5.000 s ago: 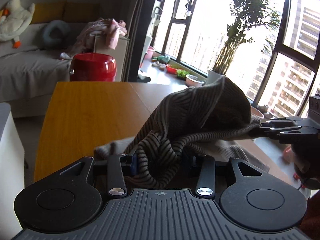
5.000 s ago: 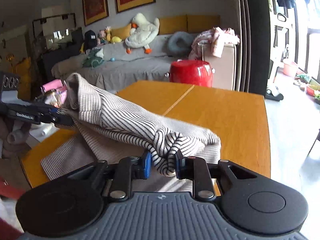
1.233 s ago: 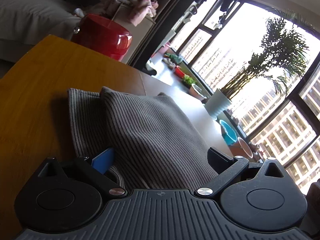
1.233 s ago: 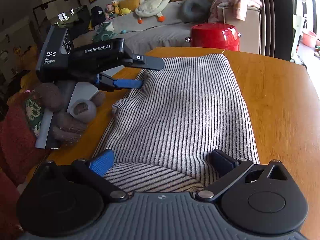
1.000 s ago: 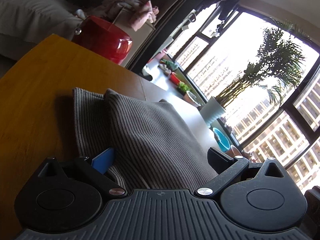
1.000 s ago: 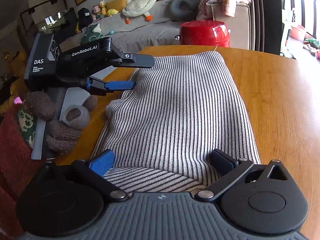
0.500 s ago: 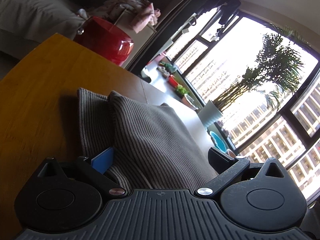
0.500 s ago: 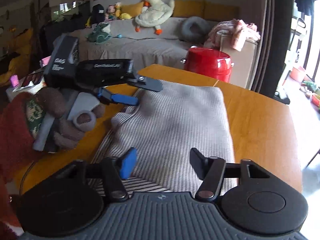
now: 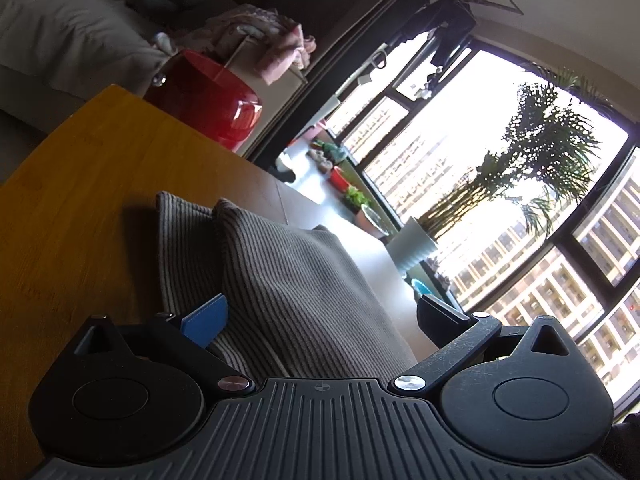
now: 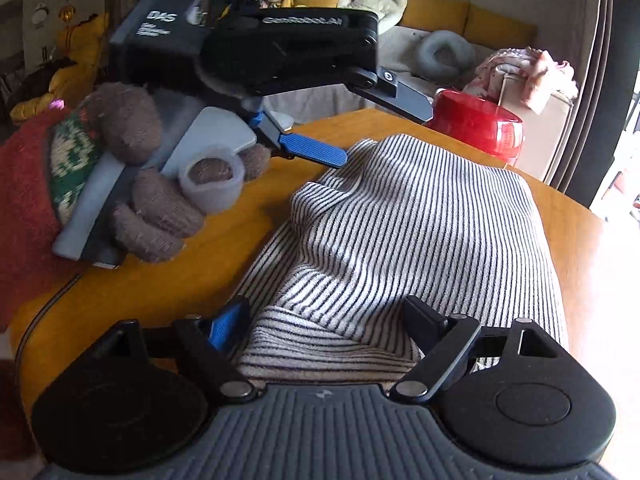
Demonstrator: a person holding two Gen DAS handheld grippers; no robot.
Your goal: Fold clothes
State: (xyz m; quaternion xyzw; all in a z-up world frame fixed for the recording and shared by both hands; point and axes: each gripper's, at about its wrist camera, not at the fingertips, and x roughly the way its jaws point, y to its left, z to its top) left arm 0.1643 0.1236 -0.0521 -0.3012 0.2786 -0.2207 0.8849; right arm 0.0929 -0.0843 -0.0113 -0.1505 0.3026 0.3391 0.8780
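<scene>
Through the left wrist view, your left gripper (image 9: 320, 316) is hanging with its jaws spread wide over the near end of the striped garment (image 9: 288, 280), pads not pressing on it, so nothing's being gripped there. The garment is lying folded on the wooden table (image 9: 72, 208), with a red pot (image 9: 208, 100) sitting past the far edge and a potted plant (image 9: 520, 184) by the window. Over in the right wrist view, your right gripper (image 10: 326, 320) is opening its jaws, with the folded edge of the striped garment (image 10: 420, 232) sitting between them but loose. You're seeing your gloved left hand (image 10: 152, 196) holding the left gripper (image 10: 360, 128) off to the side, fingers (image 10: 314, 151) apart above the far corner of the cloth.
</scene>
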